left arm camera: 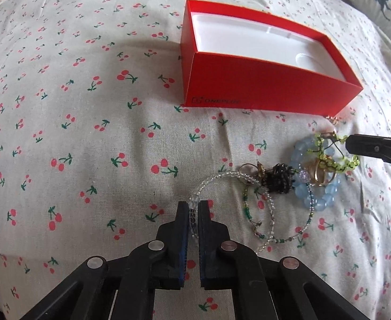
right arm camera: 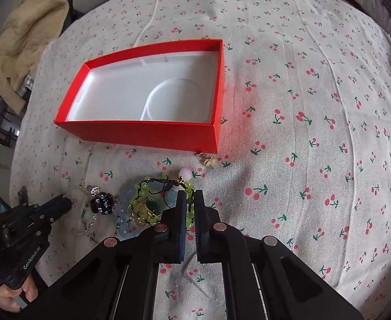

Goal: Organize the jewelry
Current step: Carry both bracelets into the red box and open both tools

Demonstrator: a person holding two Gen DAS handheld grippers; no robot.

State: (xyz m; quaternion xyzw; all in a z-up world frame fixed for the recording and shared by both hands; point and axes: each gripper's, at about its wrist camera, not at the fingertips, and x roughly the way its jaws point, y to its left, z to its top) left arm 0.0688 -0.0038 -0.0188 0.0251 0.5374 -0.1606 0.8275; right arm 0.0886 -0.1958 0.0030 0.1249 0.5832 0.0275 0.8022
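Note:
An open red box [left arm camera: 262,85] with a white inner tray stands on the cherry-print cloth; it also shows in the right wrist view [right arm camera: 142,133]. A pile of jewelry lies in front of it: a clear bead bracelet [left arm camera: 222,178], a blue bead bracelet [left arm camera: 318,200], a yellow-green bead bracelet [left arm camera: 328,157], a black piece [left arm camera: 278,178] and gold rings [left arm camera: 319,173]. My left gripper [left arm camera: 194,206] is shut on the clear bead bracelet. My right gripper [right arm camera: 189,200] is shut on the yellow-green bracelet [right arm camera: 153,189].
A small gold earring [right arm camera: 207,160] lies by the box's near corner. A pink bead [right arm camera: 184,174] sits beside the green bracelet. A beige blanket [right arm camera: 27,37] and soft toys lie beyond the cloth's far edge.

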